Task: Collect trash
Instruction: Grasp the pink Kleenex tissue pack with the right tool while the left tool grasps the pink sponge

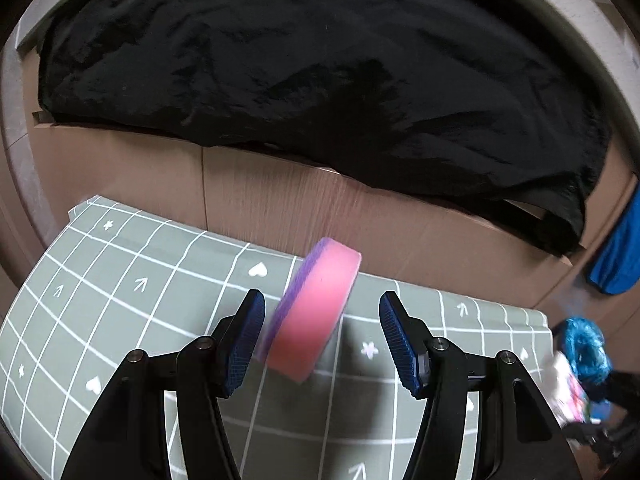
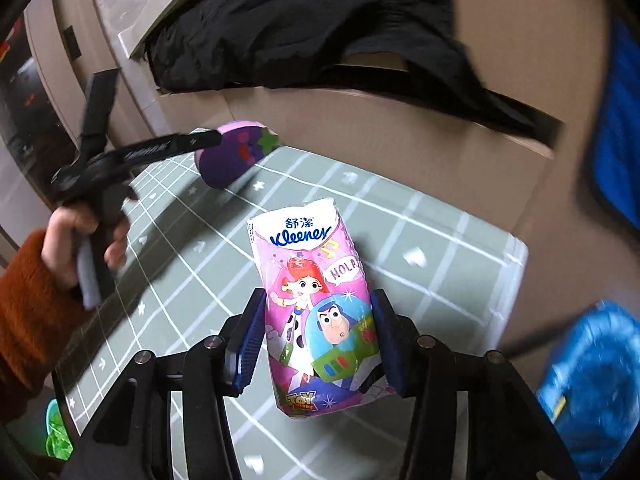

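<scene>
Pinched between the blue pads of the right tool (image 2: 318, 344), the pink printed tissue pack (image 2: 316, 312) hangs over the green grid-patterned tabletop (image 2: 440, 236), while the left tool (image 1: 322, 338) gapes around a loose pink-and-purple sponge (image 1: 316, 312), so squeeze it shut before carrying both to the blue bag (image 2: 592, 384).

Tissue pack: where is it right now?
Right wrist view, centre: the tissue pack sits clamped between the right hand-held gripper pads, above the grid mat.
</scene>
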### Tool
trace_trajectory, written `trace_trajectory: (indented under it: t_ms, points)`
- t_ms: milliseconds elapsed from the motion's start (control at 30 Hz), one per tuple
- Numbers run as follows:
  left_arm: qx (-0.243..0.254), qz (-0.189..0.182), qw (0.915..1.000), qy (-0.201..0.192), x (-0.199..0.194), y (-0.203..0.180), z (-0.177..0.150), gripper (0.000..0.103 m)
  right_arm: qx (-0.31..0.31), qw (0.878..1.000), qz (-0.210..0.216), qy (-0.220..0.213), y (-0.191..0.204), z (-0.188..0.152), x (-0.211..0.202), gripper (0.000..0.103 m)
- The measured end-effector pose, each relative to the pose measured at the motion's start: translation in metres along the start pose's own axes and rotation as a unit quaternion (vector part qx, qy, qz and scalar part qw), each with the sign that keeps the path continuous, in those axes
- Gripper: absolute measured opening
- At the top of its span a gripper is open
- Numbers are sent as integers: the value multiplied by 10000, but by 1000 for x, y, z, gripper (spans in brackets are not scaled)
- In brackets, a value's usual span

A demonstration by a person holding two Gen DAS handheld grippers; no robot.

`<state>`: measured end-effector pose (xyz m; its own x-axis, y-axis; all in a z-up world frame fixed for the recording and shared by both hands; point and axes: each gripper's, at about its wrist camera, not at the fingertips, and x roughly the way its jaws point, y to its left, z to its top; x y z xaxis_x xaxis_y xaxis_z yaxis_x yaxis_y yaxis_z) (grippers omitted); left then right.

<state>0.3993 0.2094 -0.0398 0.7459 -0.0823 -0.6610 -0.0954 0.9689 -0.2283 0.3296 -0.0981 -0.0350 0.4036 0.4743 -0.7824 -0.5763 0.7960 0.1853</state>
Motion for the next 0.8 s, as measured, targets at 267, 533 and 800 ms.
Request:
trace_trajectory:
  t_ms: [267, 533, 800]
  points:
    - [2, 243, 9996, 161, 19, -3, 7, 59, 327, 9994, -3, -117, -11, -26, -14, 48]
    - [287, -73, 9995, 115, -1, -15, -2, 36, 500, 9986, 93, -131, -9, -35, -14, 48]
    - [99, -190, 9997, -114, -67, -26, -27, 35, 480, 9984, 165, -260, 6, -37, -28, 48]
